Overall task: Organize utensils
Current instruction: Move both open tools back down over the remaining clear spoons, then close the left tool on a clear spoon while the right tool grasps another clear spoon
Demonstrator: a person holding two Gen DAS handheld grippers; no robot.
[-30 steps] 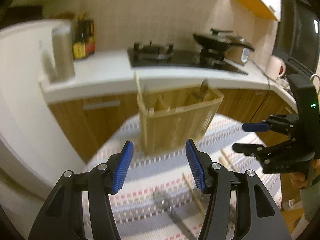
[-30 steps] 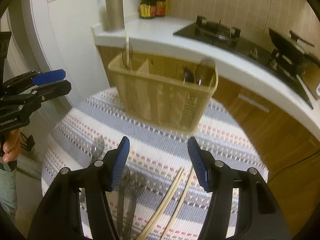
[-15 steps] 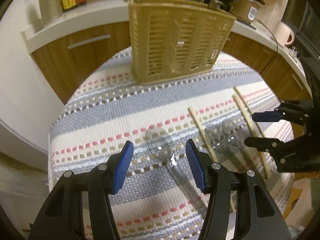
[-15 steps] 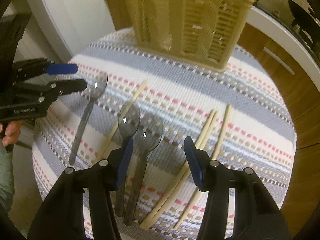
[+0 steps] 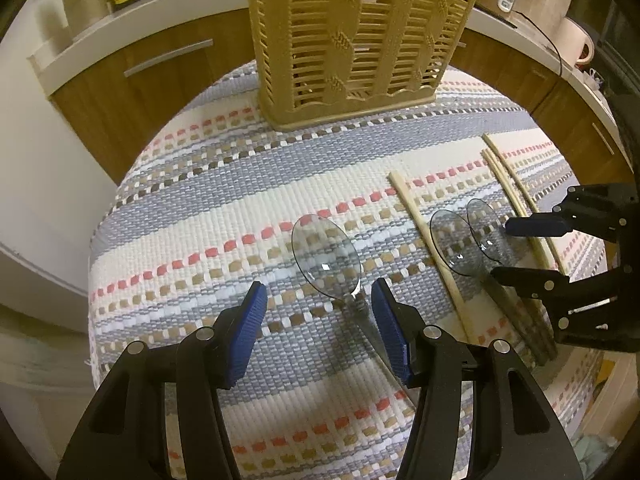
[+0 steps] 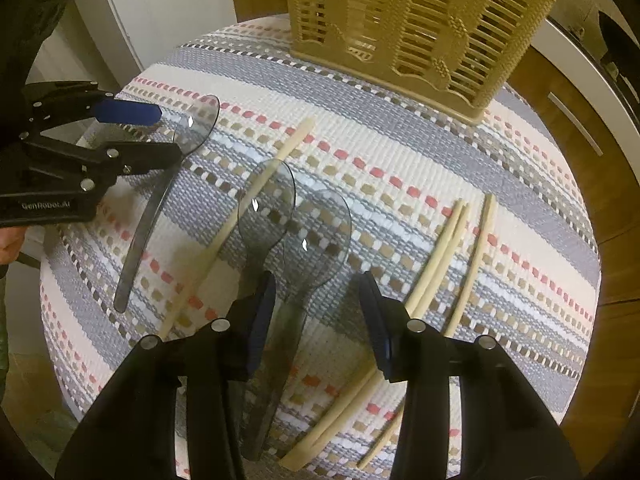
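A striped mat (image 5: pixel 240 208) covers the round table, basket (image 5: pixel 356 40) at its far edge. Left view: the spread left gripper (image 5: pixel 316 320) straddles a clear spoon (image 5: pixel 326 256), bowl toward the basket. Right view: the spread right gripper (image 6: pixel 316 312) flanks two overlapping spoons (image 6: pixel 316 232), their handles partly hidden; chopsticks (image 6: pixel 468 264) lie lengthwise toward the basket.
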